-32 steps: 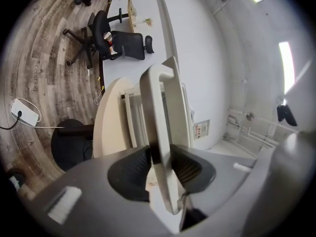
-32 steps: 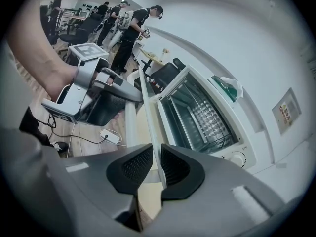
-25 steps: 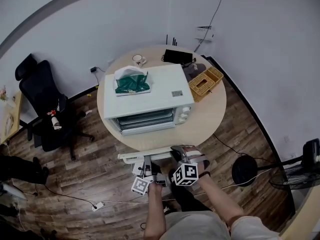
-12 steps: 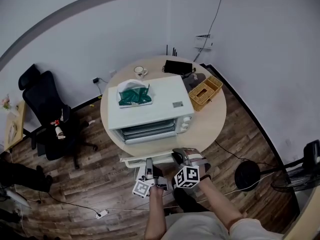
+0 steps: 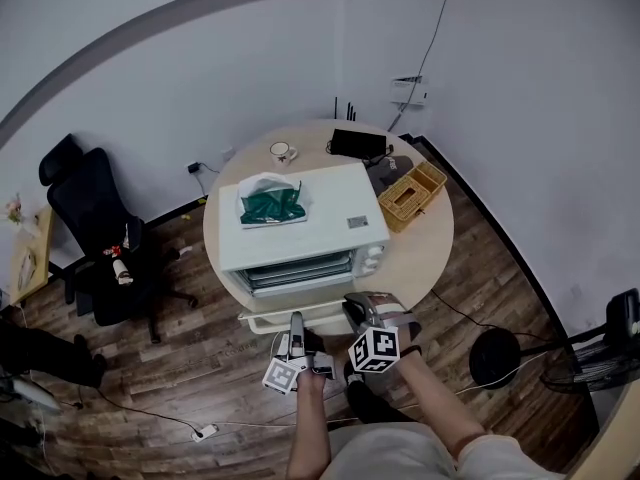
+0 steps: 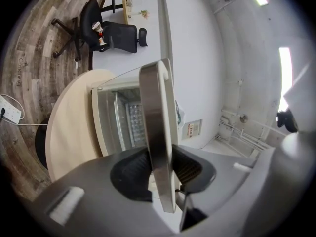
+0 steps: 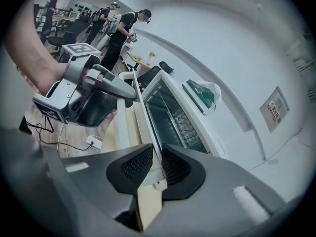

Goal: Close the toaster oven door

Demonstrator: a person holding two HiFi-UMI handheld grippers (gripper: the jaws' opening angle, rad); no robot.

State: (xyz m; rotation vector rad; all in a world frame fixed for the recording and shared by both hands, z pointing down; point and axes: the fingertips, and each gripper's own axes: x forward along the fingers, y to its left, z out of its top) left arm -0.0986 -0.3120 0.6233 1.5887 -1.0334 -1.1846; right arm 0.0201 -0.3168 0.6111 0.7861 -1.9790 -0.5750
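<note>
**Hands on the oven door:** A person stands at a round table (image 5: 428, 258) with 2 hand-held grippers on the partly open door (image 5: 265, 318) of a white oven (image 5: 300, 230). The oven sits mid-table. Its door juts out over the near edge, tilted between flat and upright, and the wire rack (image 7: 180, 120) inside is on show.

The left hand-held gripper (image 6: 160, 164) has its jaws set wide around the door's silver handle (image 6: 154, 107). They have just been closing, and the pads press the bar and the door edge from either side. The right hand-held gripper (image 7: 157, 166) pinches the door's thin edge at its right end, jaws narrow.

A green tissue pack (image 5: 270, 203) lies on top of the oven. A basket (image 5: 411, 190) and a cup (image 5: 281, 152) stand behind it on the table. A black chair (image 5: 95, 218) stands on the wood floor (image 5: 200, 368) at left.
</note>
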